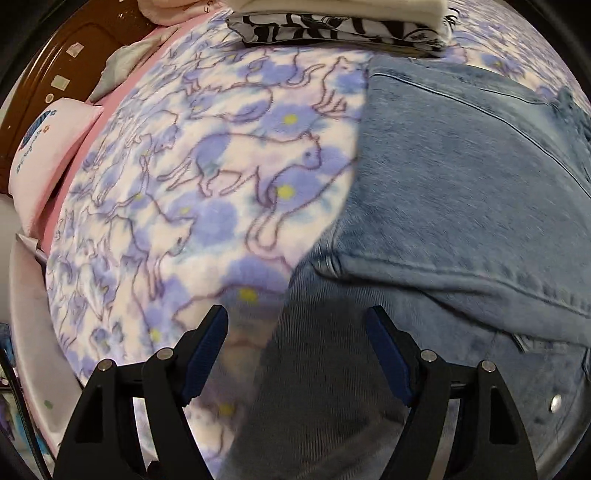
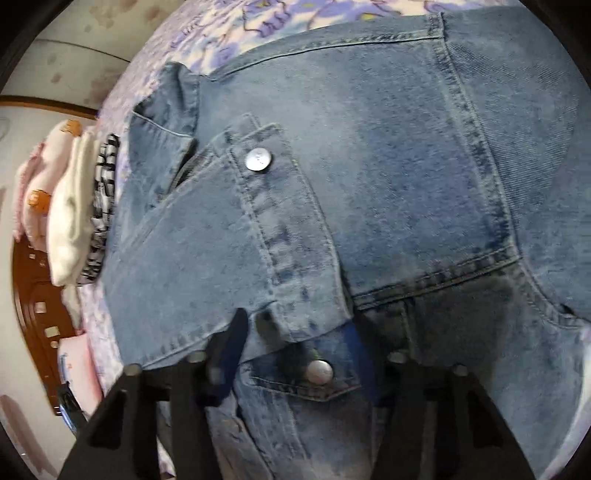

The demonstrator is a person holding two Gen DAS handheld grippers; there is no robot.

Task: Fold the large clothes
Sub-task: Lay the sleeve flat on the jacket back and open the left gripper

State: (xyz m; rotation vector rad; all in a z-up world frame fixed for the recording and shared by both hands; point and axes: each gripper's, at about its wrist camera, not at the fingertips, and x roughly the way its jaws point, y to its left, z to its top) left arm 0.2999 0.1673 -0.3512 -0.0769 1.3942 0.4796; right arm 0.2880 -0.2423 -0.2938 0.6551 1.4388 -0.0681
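Left wrist view: the left gripper (image 1: 297, 321) points steeply down with its blue-padded fingers (image 1: 207, 347) spread wide and nothing pinched; between them lie the edge of the denim jacket (image 1: 461, 192) and a strip of the cat-print blanket (image 1: 192, 177). The jacket spreads over the right half of this view, flat on the blanket, one snap button (image 1: 555, 402) showing near the lower right. At the far edge sits a stack of folded clothes (image 1: 332, 22) (black-and-white print under a cream piece), and a pink pillow (image 1: 48, 155) lies at the left against a brown headboard (image 1: 55, 66).

Right wrist view: the right gripper (image 2: 299, 332) is down on the jacket, its jaws drawn in narrow around a buttoned denim flap (image 2: 295, 240); blur keeps me from telling whether the pads actually press on it. A metal button (image 2: 320, 371) lies near the fingers, another (image 2: 259, 159) further up the flap.
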